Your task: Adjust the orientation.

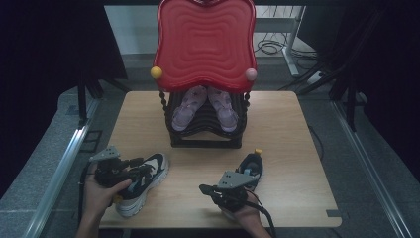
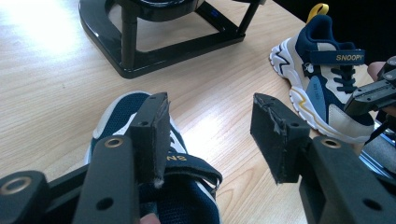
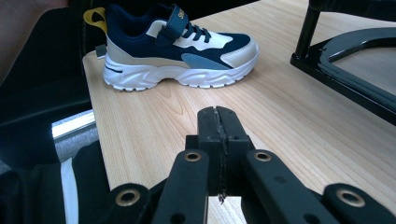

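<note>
Two navy, cream and white child's sneakers lie on the wooden table [image 1: 287, 148]. The left sneaker [image 1: 148, 181] is at the front left; my left gripper [image 1: 141, 167] hovers over it. In the left gripper view its jaws stand open [image 2: 210, 116], with the strap of that sneaker [image 2: 187, 196] below the left jaw and nothing pressed between the pads. The right sneaker [image 1: 252, 168] [image 2: 327, 84] lies just beyond my right gripper [image 1: 203, 189], which points left. Its jaws are shut and hold nothing [image 3: 219, 119], low above bare wood, facing the left sneaker [image 3: 177, 46].
A black rack [image 1: 205, 136] stands mid-table at the back and holds a pair of lilac sandals [image 1: 190, 106]. A red wavy board [image 1: 205, 44] with a yellow and a pink ball rises over it. The rack's base [image 2: 154, 51] [image 3: 355, 70] is near both grippers.
</note>
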`<state>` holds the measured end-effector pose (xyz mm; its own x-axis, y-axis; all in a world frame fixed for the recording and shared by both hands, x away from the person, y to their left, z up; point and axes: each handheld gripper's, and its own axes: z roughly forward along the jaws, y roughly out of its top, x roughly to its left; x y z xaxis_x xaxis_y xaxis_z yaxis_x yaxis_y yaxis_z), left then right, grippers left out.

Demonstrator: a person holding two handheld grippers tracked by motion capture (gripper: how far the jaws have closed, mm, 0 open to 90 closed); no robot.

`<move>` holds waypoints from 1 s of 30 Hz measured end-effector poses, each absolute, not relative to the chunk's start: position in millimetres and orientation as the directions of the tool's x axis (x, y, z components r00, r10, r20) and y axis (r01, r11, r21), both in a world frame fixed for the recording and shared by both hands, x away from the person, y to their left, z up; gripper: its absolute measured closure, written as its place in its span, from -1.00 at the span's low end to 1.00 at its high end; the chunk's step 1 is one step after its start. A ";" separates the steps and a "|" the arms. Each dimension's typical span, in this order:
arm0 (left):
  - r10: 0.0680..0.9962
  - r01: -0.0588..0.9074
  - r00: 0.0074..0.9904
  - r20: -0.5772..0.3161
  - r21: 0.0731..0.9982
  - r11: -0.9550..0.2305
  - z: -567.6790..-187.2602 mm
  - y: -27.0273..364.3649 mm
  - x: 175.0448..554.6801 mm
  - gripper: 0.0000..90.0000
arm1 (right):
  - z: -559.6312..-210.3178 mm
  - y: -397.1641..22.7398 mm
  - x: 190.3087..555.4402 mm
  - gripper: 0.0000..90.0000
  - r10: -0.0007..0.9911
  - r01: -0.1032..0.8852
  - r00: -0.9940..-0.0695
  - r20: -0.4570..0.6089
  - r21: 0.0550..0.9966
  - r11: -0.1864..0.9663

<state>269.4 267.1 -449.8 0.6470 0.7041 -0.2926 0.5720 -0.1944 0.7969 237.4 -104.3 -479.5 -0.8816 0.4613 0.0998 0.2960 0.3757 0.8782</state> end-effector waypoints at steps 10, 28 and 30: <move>0.709 0.573 0.640 -0.296 0.799 -0.184 -449.3 269.1 268.5 0.06 | -477.3 -112.6 233.6 1.00 0.476 0.291 -0.875 0.089 0.882 0.371; 0.714 0.566 0.636 -0.293 0.806 -0.173 -448.2 273.0 268.0 0.07 | -470.6 -154.3 221.7 1.00 0.553 0.309 -0.830 0.078 0.889 0.337; 0.714 0.566 0.636 -0.294 0.806 -0.172 -448.0 273.2 267.5 0.06 | -470.2 -161.5 220.1 1.00 0.564 0.309 -0.822 0.075 0.891 0.332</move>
<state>267.5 273.2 -448.0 0.6358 0.7138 -0.2937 0.5658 -0.1721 0.8064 220.1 -161.5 -470.2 -0.8224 0.5639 0.0754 0.3092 0.3318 0.8912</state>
